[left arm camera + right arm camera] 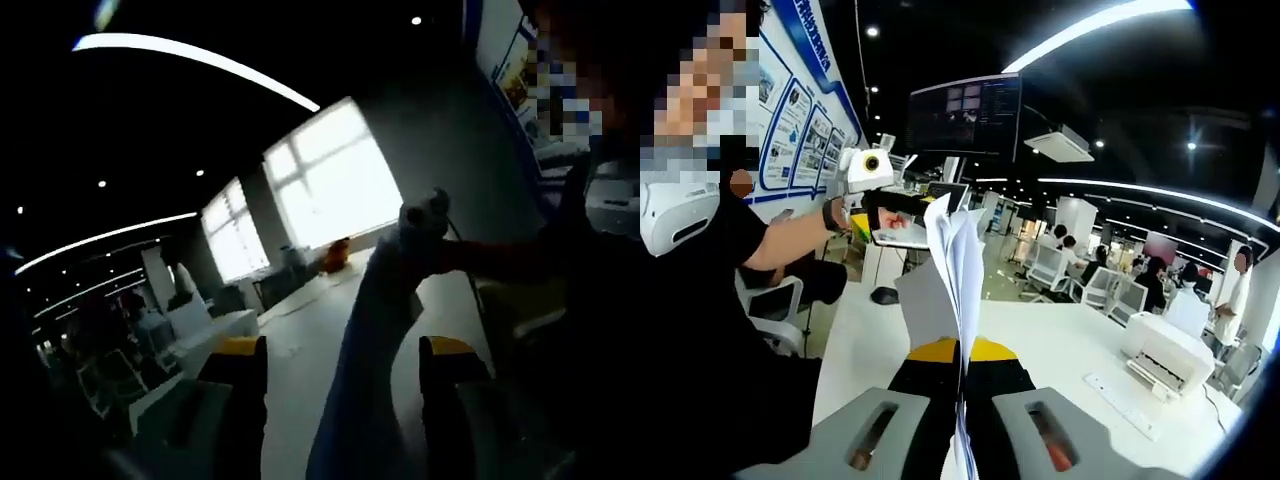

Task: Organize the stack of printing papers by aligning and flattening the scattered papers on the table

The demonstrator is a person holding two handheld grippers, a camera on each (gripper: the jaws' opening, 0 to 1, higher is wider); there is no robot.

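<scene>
I see the right gripper (pixel 962 385) clamped on the paper stack (pixel 952 270), held upright off the white table (pixel 1060 345), left gripper (pixel 345 365) gaping around its far edge; aligning and flattening remain undone.

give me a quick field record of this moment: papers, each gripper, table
papers: a sheaf of white printing papers held upright on edge, above the table, sheets fanned apart at the top
right gripper: right gripper shut on the papers' lower edge
left gripper: left gripper has its jaws on either side of the papers, gap visible, not clamped
table: white table with a white printer and a power strip on it
person: arm reaches toward the papers
</scene>
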